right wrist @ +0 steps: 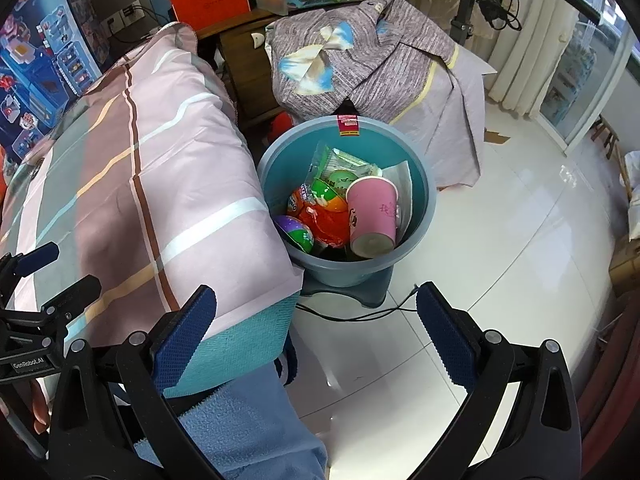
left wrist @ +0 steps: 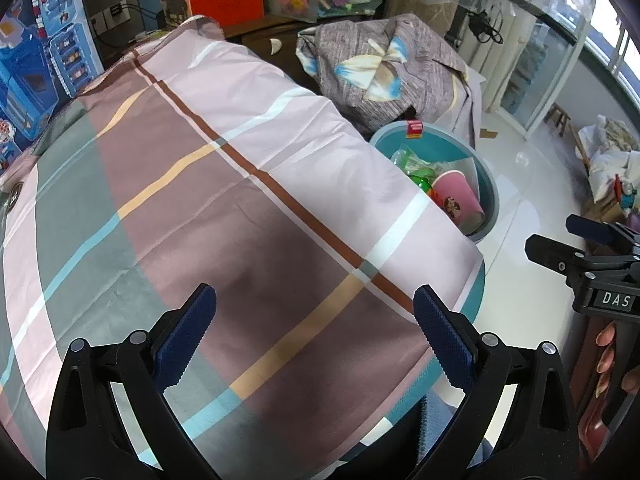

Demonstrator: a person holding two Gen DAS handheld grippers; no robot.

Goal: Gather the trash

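both grippers were spread wide and carried nothing: the left gripper (left wrist: 314, 332) hung over the checked bedsheet (left wrist: 224, 184), the right gripper (right wrist: 316, 334) over the white floor (right wrist: 500, 264). at twelve o'clock from the right one, just beside the bed's corner, stood the blue bin (right wrist: 424, 196), already holding a pink cup (right wrist: 372, 212), wrappers and plastic capsules. no loose trash showed on sheet or floor, so the collecting looked nearly or fully done.

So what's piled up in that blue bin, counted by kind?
In the blue bin, as far as shows:
Pink paper cup: 1
Round purple-and-green capsule: 1
Crinkly snack wrappers: at least 2
White paper sheet: 1
Total: about 5
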